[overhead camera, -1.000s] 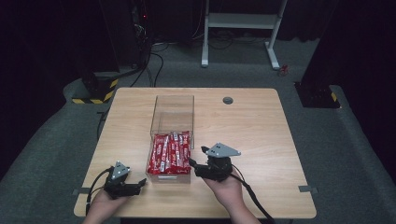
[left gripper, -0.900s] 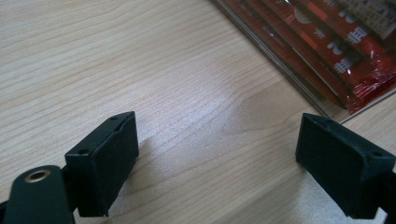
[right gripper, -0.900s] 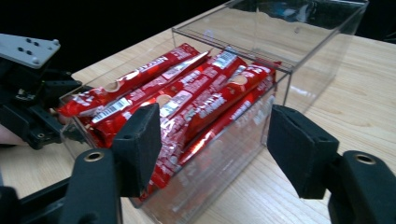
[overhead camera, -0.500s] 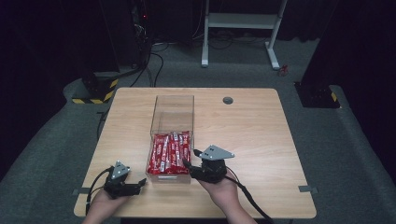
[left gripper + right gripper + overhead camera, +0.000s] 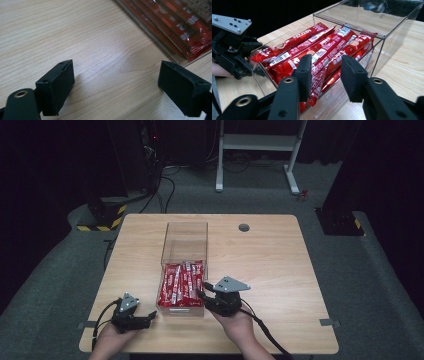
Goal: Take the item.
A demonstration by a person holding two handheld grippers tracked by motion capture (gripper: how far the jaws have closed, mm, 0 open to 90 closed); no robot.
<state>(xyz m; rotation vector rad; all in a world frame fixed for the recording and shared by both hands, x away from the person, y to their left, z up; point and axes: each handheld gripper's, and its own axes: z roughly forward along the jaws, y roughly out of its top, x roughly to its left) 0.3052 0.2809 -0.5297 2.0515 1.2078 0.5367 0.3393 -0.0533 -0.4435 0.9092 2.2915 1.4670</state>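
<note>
A clear plastic box point(image 5: 185, 226) stands on the table, its near half packed with red snack bars point(image 5: 181, 282). My right gripper point(image 5: 201, 292) reaches over the box's near right corner. In the right gripper view its jaws point(image 5: 325, 75) straddle one red bar point(image 5: 322, 57) on top of the pile. They have just been closing, and a little gap still shows beside the pads. My left gripper point(image 5: 146, 318) rests on the table left of the box, open and empty point(image 5: 116, 85), with the box's corner and bars point(image 5: 180, 27) ahead of it.
The wooden table point(image 5: 280, 265) has a round cable hole point(image 5: 244, 227) behind the box. The far half of the box point(image 5: 387, 30) holds no bars. My left gripper point(image 5: 258, 70) sits just past the box wall in the right gripper view.
My right gripper has edged slightly left toward the box and its jaws have narrowed around a bar. The left gripper has stayed where it was.
</note>
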